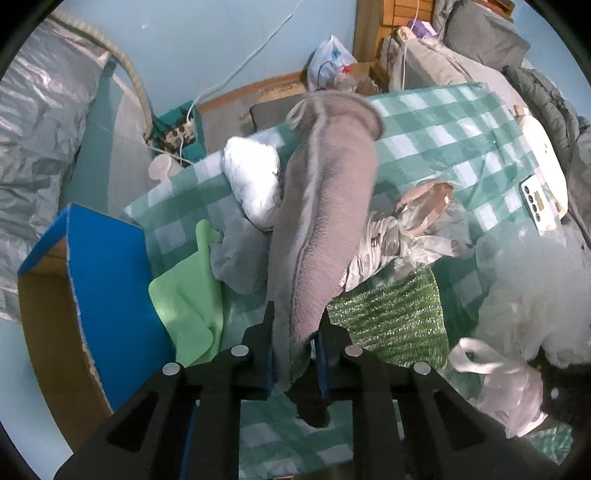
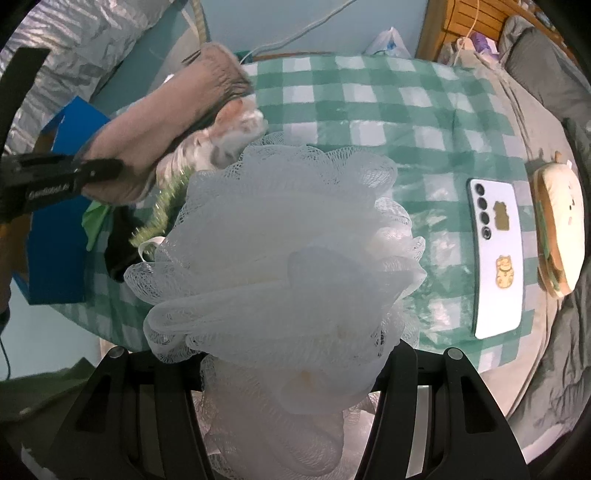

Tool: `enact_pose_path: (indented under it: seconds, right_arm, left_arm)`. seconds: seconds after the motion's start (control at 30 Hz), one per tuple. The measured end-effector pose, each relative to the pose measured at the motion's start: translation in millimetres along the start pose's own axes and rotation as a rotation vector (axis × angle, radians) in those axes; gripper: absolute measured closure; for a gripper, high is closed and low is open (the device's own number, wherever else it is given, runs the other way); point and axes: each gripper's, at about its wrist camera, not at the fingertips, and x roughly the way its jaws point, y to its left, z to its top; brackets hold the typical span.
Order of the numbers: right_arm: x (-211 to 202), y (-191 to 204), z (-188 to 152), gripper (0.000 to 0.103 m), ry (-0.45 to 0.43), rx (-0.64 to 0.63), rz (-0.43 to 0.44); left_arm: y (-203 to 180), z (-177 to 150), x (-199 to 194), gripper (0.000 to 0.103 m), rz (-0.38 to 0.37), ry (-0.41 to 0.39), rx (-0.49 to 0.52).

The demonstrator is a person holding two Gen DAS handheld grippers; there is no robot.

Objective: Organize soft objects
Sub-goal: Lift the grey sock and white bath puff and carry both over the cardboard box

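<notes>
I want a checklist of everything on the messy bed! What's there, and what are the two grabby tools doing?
Surface: green-and-white checked cloth spread over the bed.
Job's things: grey fleece cloth lifted in the left tool; white mesh bath pouf in the right tool; light green cloth, sparkly green knit, white stuffed bag lying on the checked cloth.
Clutter: white phone, sandwich-shaped plush, crumpled plastic bags.
Grippers: both tools shut on their items.
Cables: white cord along the wall down to a power strip.
Surroundings: blue cardboard box beside the bed, blue wall.
</notes>
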Motion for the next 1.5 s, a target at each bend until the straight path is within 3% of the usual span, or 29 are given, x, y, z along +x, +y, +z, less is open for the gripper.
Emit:
enact_pose_path:
  seconds: [0.57,1.5]
  right_arm:
    - [-38,-2,11,0.046,-0.088,0.019,-0.011]
    - [-81,53,54,0.047,-0.186,-0.068,0.01]
  left_arm:
    - [5,-26,-59,0.088,-0.018,-0.115,-0.008]
    - [36,-63,-132,0.089,0.049,-0.303,-0.064]
